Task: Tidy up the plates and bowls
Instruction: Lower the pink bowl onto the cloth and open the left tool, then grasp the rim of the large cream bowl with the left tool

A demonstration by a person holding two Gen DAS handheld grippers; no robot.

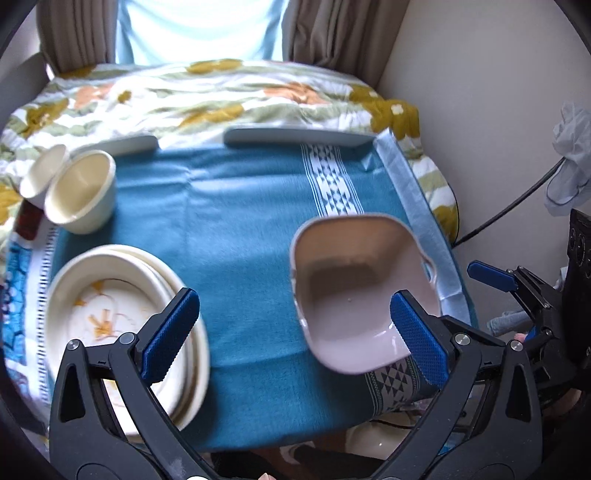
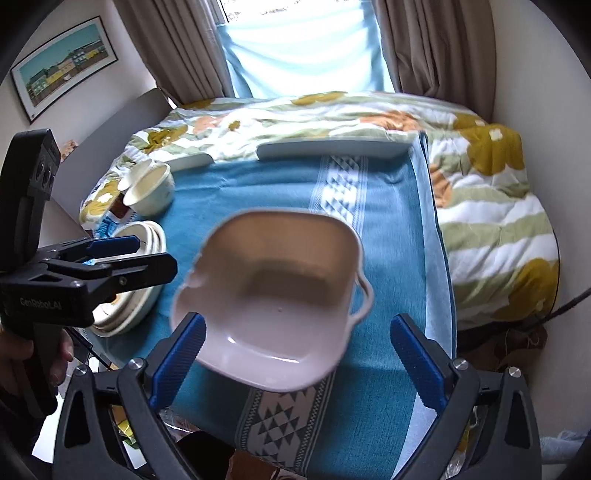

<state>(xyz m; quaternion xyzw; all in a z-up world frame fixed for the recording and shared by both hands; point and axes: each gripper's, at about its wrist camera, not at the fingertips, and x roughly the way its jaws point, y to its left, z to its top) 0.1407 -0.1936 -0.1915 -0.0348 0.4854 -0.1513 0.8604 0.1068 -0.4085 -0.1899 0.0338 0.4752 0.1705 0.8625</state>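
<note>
While my left tool (image 1: 295, 338) gapes wide near the stacked cream floral plates (image 1: 122, 314) at its 9 o'clock, I see my right tool (image 2: 299, 350) spread too. Whether either touches the tilted pink square ceramic bowl (image 2: 273, 314) over the teal cloth tabletop (image 1: 229, 221), I cannot tell.

A bright window (image 2: 303, 48) glows at the far end between brown curtains (image 2: 436, 48). A floral quilt (image 2: 491, 192) covers the bed beneath it, and a framed picture (image 2: 62, 85) hangs on the pale left wall (image 2: 22, 33).
</note>
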